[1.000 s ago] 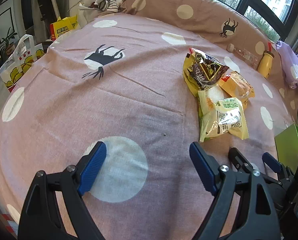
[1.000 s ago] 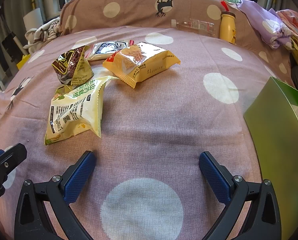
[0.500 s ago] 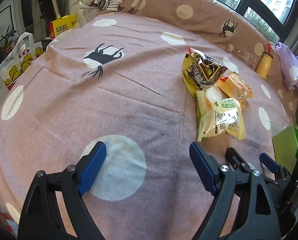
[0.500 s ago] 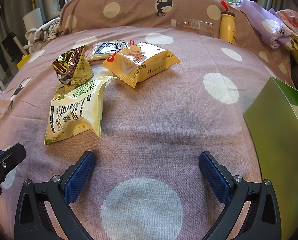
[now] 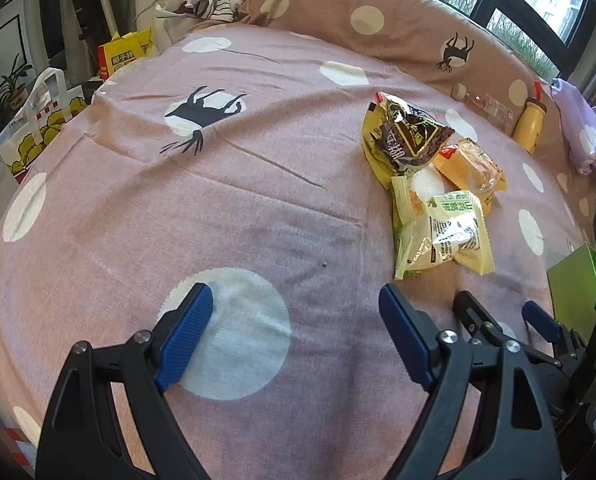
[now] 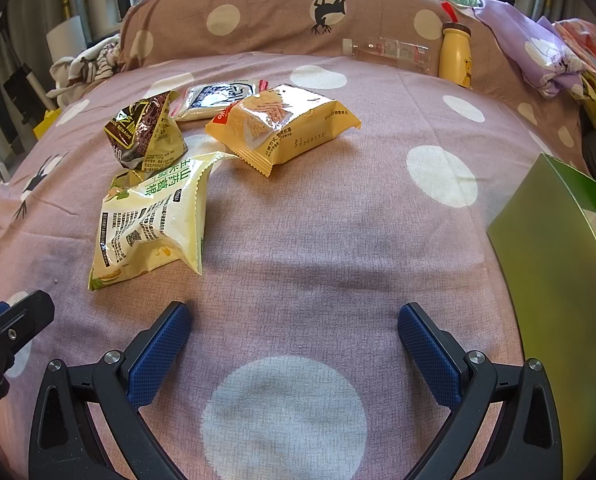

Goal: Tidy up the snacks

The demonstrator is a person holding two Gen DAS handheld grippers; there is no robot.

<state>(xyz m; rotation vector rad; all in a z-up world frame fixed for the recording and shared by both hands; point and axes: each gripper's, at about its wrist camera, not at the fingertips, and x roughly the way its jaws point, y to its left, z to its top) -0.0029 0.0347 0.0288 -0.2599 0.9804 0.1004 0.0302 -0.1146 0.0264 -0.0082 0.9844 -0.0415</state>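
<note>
Several snack packs lie on the pink dotted bedspread. A pale yellow-green pack (image 6: 154,216) (image 5: 445,232) is nearest, a brown-and-gold pack (image 6: 146,132) (image 5: 405,136) lies behind it, an orange-yellow biscuit pack (image 6: 282,124) (image 5: 469,164) sits to the right, and a white-blue pack (image 6: 218,98) lies furthest back. My right gripper (image 6: 294,332) hovers open over bare cloth in front of the packs. My left gripper (image 5: 294,320) is open too, over a white dot, left of the snacks. Nothing is between either pair of fingers.
An open green box (image 6: 557,264) (image 5: 573,280) stands at the right. A yellow bottle (image 6: 455,54) and a clear bottle (image 6: 385,50) lean on the long dotted pillow (image 6: 290,12). Purple bedding (image 6: 537,52) lies far right. Paper bags (image 5: 38,120) stand off the bed's left edge.
</note>
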